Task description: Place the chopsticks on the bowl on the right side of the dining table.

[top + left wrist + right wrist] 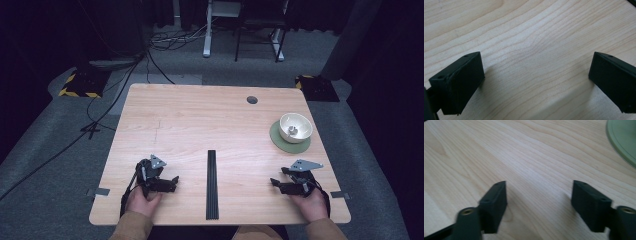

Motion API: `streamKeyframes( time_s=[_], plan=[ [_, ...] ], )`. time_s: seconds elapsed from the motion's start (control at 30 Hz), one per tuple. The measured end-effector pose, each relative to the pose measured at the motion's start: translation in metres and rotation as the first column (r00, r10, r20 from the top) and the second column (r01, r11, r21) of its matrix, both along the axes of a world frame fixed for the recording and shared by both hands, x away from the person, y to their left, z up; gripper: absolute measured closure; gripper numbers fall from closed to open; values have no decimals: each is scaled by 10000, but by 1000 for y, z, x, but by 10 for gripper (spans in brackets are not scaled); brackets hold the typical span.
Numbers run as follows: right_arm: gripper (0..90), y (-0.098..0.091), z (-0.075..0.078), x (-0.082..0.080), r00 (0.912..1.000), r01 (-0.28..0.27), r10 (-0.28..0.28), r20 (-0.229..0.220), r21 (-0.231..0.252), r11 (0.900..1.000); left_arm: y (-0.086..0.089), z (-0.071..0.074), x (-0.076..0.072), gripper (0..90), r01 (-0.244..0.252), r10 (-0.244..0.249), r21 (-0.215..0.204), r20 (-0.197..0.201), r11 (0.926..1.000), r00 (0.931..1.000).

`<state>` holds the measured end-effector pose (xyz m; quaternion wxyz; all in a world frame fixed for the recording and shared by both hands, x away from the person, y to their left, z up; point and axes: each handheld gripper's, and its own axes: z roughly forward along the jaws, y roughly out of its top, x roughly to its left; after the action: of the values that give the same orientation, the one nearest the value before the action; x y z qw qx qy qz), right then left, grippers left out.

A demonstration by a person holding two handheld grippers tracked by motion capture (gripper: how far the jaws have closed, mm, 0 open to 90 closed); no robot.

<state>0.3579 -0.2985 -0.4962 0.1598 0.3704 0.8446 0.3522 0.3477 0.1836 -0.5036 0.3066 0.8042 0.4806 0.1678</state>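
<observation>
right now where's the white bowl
In the high view the white bowl sits on a green mat at the table's far right, beyond the right gripper.

Grey carpet floor (pixel 45 200) under light wood table (pixel 200 125). Black cables (pixel 115 85) trail across carpet, far left beyond grippers. White desk legs (pixel 207 30) at back. Yellow-black striped floor plates (pixel 80 82) flank table. Dim room, dark surrounds.

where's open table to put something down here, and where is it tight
The widest bare patch is the far left of the table, from the black strip out to the left edge. A smaller patch lies between the strip and the white bowl on its green mat. It is tightest at the right edge, between the right tool and the mat.
</observation>
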Motion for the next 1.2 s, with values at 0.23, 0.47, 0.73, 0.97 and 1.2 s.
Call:
streamKeyframes(
  time_s=[0.23,0.47,0.73,0.97,1.2],
  plan=[
    [464,12,12,-5,9998,-145,146,-141,46,9999,-1,0,0,6,-65,65,11,-10,10000,10000],
    [515,38,35,-12,9991,-413,411,66,393,9984,-1,0,1,6,-21,20,-12,-58,10000,10000],
    [495,68,62,-17,9968,-744,721,332,733,9945,-1,0,2,10,-72,72,-28,78,10000,9999],
    [520,101,64,-17,9874,-1535,1496,522,811,9848,-1,0,2,13,-91,91,-20,-16,10000,10000],
    [559,133,55,-10,9778,-2096,2084,233,831,9742,-2,0,1,20,-107,107,-38,15,9999,9999]
  ],
)
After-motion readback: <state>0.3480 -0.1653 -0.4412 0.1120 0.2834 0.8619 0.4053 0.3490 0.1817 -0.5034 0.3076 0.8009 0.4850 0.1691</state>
